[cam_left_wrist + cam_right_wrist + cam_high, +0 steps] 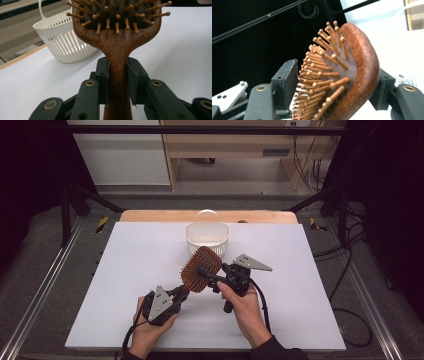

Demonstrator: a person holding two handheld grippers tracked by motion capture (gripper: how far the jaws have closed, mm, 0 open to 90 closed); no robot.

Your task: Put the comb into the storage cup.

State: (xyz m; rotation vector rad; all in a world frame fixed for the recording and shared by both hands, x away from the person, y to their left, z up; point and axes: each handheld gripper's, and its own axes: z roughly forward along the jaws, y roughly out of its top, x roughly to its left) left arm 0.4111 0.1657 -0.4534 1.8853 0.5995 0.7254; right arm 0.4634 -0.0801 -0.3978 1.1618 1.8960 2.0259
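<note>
A wooden paddle hairbrush (201, 269) with wooden pins is held up over the white table. My left gripper (181, 292) is shut on its handle; in the left gripper view both pads clamp the handle (117, 82) just below the head. My right gripper (206, 277) reaches in from the right with its jaws astride the brush head (362, 70). One pad sits against the rounded wooden back and the other stands right at the pin tips, with no clear squeeze on them. Each gripper is held by a hand at the near edge.
A white slotted basket (206, 237) with a loop handle stands on the table behind the brush, toward the far edge. The white tabletop (125, 285) stretches to both sides. A wooden strip (150, 215) borders the far edge, with dark frame rails beyond.
</note>
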